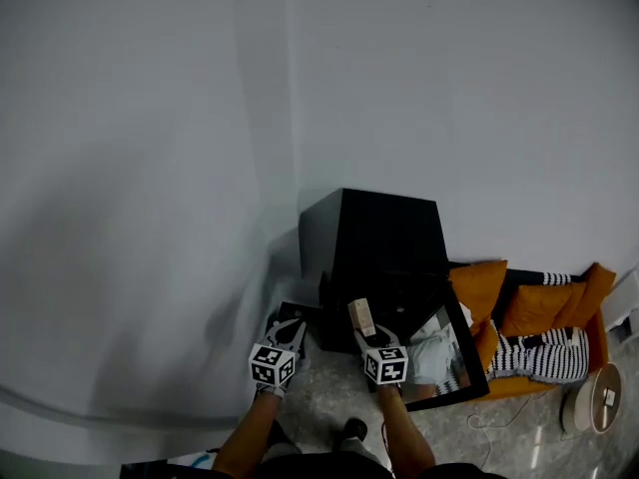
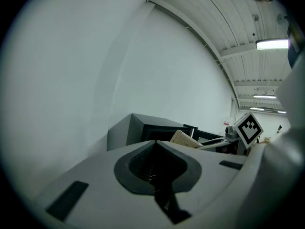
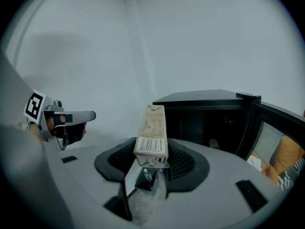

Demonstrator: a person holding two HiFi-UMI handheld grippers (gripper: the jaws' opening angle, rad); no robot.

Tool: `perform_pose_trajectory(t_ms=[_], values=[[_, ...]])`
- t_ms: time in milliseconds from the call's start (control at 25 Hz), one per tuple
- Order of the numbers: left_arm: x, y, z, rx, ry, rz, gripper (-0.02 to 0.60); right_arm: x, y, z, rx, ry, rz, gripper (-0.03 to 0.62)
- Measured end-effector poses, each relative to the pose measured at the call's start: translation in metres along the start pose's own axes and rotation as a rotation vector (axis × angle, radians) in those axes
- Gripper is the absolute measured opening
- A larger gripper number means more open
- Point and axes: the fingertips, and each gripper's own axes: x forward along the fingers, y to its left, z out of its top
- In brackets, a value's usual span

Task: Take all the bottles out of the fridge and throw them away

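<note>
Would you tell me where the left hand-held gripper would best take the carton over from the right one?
Probably the carton by its free upper half, from the left: the right hand-held gripper clamps its barcode end, and the flat sides above stand clear.

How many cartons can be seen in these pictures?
1. The carton is clamped in the right tool, in front of the open black fridge. The fridge is dark inside, so more may be hidden there.

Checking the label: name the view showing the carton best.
Right gripper view: the carton sits centred, barcode facing the camera. Head view shows it small and dim; left gripper view catches only a corner.
</note>
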Motion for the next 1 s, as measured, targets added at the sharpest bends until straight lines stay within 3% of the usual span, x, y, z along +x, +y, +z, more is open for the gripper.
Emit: perform_pose_trajectory(t_ms=[640,1000], values=[[-0.135,0.096,0.004,-0.053,-0.081,0.33,0.006,0.068,0.172,0.013,-0.181,0.048,0.356,0.204],[-0.157,0.111,-0.01,-0.078,-0.087,0.381,0.006,0.084,0.201,0.001,-0.224,0.082,0.413,0.204]])
